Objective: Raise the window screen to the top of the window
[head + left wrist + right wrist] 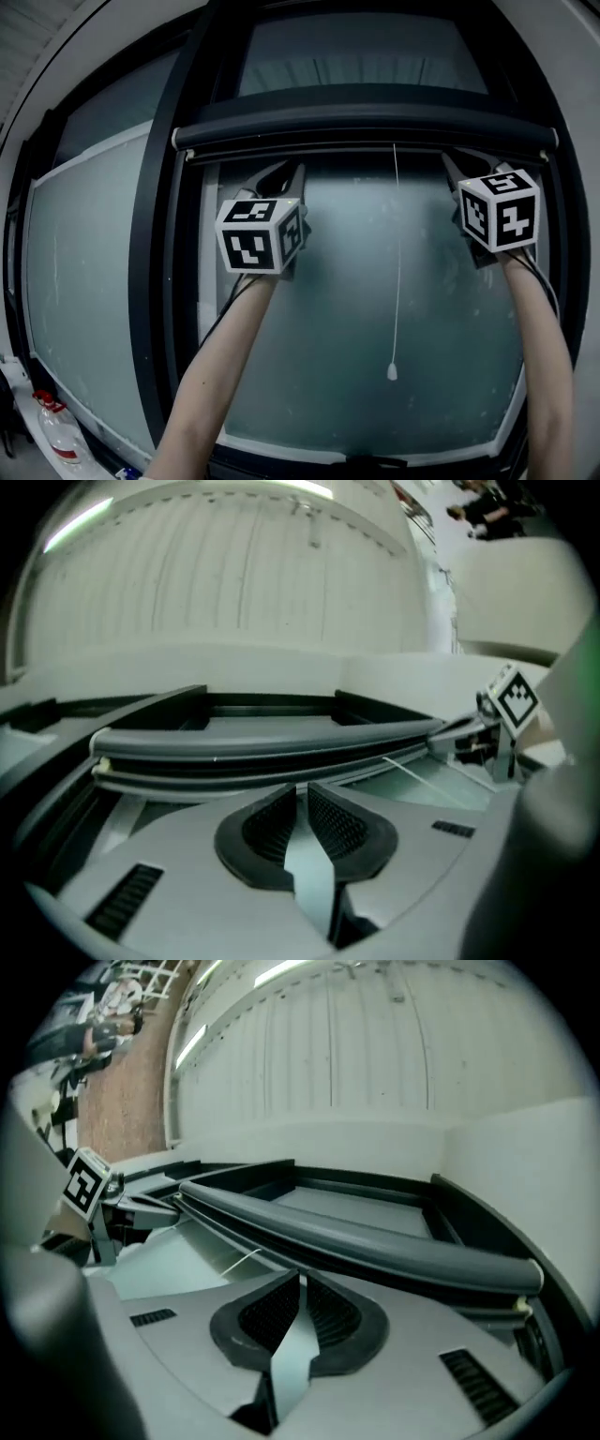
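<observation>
Window screen's bottom bar (366, 131) sits high, against the dark crossbar over the lower pane (337, 319); pull cord (397, 262) hangs free; the raise looks done or nearly so. Left gripper (284, 174) is just under the bar, jaws a slit apart, empty; right gripper (457, 165) likewise, narrow gap, gripping nothing. Likely left: confirm the bar is seated, then back off.
</observation>
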A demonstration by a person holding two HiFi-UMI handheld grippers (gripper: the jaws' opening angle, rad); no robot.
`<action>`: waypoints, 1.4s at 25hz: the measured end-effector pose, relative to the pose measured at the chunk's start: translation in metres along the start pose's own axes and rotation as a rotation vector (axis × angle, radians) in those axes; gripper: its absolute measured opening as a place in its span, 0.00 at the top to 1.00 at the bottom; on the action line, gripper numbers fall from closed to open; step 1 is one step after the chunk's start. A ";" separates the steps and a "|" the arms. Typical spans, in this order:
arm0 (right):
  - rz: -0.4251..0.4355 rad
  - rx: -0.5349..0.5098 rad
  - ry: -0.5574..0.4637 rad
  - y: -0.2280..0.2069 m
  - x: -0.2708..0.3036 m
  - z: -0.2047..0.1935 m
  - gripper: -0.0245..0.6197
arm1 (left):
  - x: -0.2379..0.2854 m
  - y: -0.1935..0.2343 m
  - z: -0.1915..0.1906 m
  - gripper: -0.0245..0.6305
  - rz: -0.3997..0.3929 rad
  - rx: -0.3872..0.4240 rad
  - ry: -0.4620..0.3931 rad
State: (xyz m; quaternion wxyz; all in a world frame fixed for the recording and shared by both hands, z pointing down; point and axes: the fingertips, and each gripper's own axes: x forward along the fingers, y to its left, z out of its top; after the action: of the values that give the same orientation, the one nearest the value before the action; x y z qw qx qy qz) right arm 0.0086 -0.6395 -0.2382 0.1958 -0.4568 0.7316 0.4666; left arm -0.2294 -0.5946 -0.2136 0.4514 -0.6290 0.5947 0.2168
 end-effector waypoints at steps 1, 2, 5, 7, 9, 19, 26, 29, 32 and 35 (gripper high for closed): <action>0.003 0.043 -0.024 0.007 -0.012 -0.006 0.92 | -0.012 -0.005 -0.008 0.90 0.012 -0.066 -0.021; -0.001 0.089 -0.048 0.015 -0.027 -0.014 0.92 | -0.026 -0.010 -0.019 0.90 0.028 -0.125 -0.030; -0.018 0.250 -0.061 0.050 -0.086 -0.059 0.92 | -0.079 -0.038 -0.070 0.90 0.057 -0.224 0.020; 0.002 0.304 0.001 0.090 -0.133 -0.102 0.92 | -0.137 -0.071 -0.106 0.90 0.057 -0.255 0.074; 0.030 0.311 0.083 0.131 -0.179 -0.143 0.92 | -0.201 -0.109 -0.138 0.92 0.045 -0.232 0.138; 0.151 0.475 0.491 0.301 -0.413 -0.267 0.92 | -0.502 -0.246 -0.311 0.93 -0.066 -0.437 0.703; 0.171 0.657 0.658 0.368 -0.487 -0.289 0.92 | -0.567 -0.268 -0.332 0.93 -0.153 -0.358 0.847; 0.186 0.685 0.657 0.377 -0.490 -0.287 0.92 | -0.556 -0.260 -0.327 0.93 -0.121 -0.363 0.841; 0.151 0.694 0.669 0.380 -0.489 -0.289 0.92 | -0.540 -0.251 -0.318 0.93 -0.081 -0.358 0.795; 0.139 0.683 0.672 0.383 -0.486 -0.285 0.92 | -0.535 -0.254 -0.310 0.94 -0.106 -0.321 0.793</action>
State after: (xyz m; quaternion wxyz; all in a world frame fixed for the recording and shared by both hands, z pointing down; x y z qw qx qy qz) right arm -0.0310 -0.5926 0.4403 0.0559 -0.4420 0.8944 0.0386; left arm -0.1775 -0.5843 0.4529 0.0948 -0.7557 0.6476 0.0246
